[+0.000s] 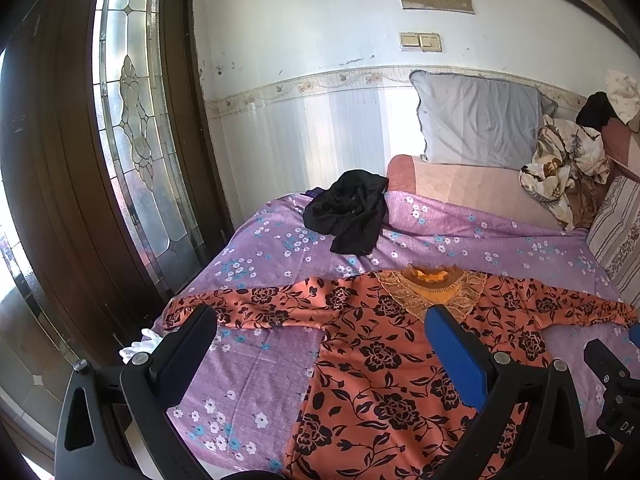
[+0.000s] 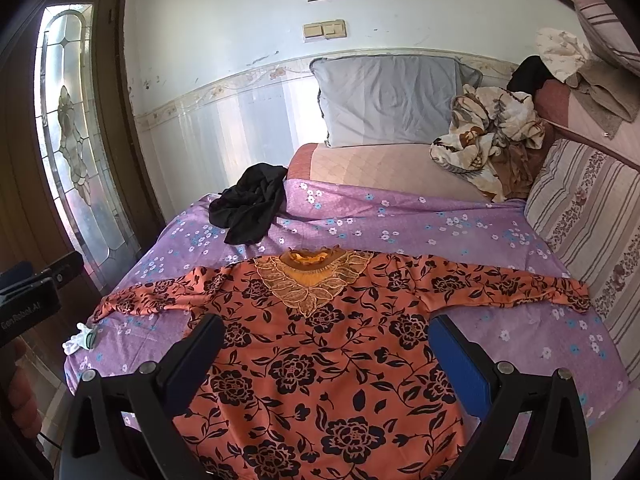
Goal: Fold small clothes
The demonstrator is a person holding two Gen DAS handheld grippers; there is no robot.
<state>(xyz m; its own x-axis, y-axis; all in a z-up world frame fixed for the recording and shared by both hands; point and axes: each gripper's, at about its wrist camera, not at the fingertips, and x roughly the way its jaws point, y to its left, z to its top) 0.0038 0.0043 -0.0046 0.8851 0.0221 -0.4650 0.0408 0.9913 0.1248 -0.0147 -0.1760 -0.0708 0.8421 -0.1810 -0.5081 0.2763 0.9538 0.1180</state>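
Both the left claw [image 1: 320,320] and right claw [image 2: 326,328] hang wide open, empty, above the flat orange black-flowered blouse [image 2: 320,340]; folding seems unstarted, probably sleeves first.

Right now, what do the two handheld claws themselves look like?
Both claws, left and right, are black plastic frames with silver pivot screws and two flat fingers, one blue-padded. The left unit's body carries white "GenRobot.AI" lettering.

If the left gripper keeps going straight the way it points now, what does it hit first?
Probably the orange floral blouse, around its left sleeve and shoulder, lying flat on the purple bedsheet. The left gripper is open and empty; depth is uncertain.
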